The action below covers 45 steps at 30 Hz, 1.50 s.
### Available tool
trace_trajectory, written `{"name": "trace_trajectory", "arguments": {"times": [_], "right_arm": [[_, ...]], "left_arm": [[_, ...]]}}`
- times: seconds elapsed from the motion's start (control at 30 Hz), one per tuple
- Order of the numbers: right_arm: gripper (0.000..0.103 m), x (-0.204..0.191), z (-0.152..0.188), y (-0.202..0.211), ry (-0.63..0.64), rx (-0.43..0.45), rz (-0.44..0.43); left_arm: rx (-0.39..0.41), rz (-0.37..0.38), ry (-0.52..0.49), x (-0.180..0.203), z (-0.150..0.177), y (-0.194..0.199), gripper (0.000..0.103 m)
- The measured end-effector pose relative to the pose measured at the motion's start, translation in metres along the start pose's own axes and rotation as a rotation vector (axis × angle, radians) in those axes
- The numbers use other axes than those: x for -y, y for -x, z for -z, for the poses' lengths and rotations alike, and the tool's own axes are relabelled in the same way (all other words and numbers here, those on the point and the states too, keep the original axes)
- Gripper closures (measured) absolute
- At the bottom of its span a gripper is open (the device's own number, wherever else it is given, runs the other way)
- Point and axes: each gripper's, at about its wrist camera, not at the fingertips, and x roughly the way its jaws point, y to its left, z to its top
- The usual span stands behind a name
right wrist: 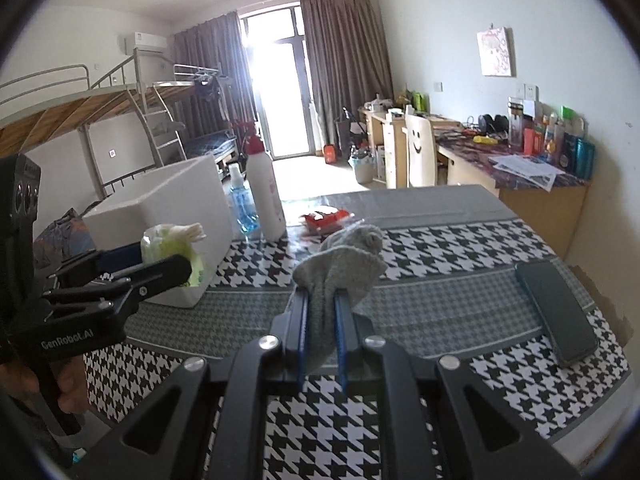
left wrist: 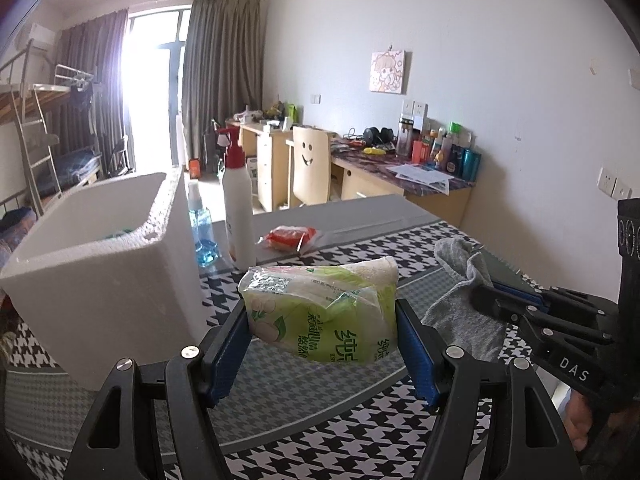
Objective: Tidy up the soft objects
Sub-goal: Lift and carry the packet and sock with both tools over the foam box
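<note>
My left gripper (left wrist: 322,316) is shut on a green tissue pack (left wrist: 320,308), held clear above the houndstooth tablecloth, just right of the white foam box (left wrist: 96,280). In the right wrist view that same left gripper (right wrist: 168,264) shows at the left with the tissue pack (right wrist: 168,240) in front of the foam box (right wrist: 176,204). My right gripper (right wrist: 320,312) is shut on a grey sock (right wrist: 340,264), which hangs lifted off the table. From the left wrist view the right gripper (left wrist: 484,292) and the sock (left wrist: 460,312) appear at the right.
A white pump bottle (left wrist: 238,208), a small blue spray bottle (left wrist: 202,232) and a red packet (left wrist: 290,238) stand behind on the table. A dark phone (right wrist: 556,312) lies at the right edge. Desks, a chair and a bunk bed fill the room beyond.
</note>
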Motion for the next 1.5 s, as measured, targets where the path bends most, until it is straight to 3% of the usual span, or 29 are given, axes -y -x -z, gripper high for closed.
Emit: {"name": "trace_trajectory", "arguments": {"times": [1.0,1.5], "right_arm": [[0.088,-0.021,-0.037,0.008,0.039,0.106,-0.014],[0.088,-0.032,-0.059,0.000,0.072,0.110,-0.037]], "left_arm": [[0.124,-0.048,-0.029,-0.016,-0.035,0.027,0.032],[0.162,-0.084,-0.021,-0.033,-0.046,0.041,0.032]]}}
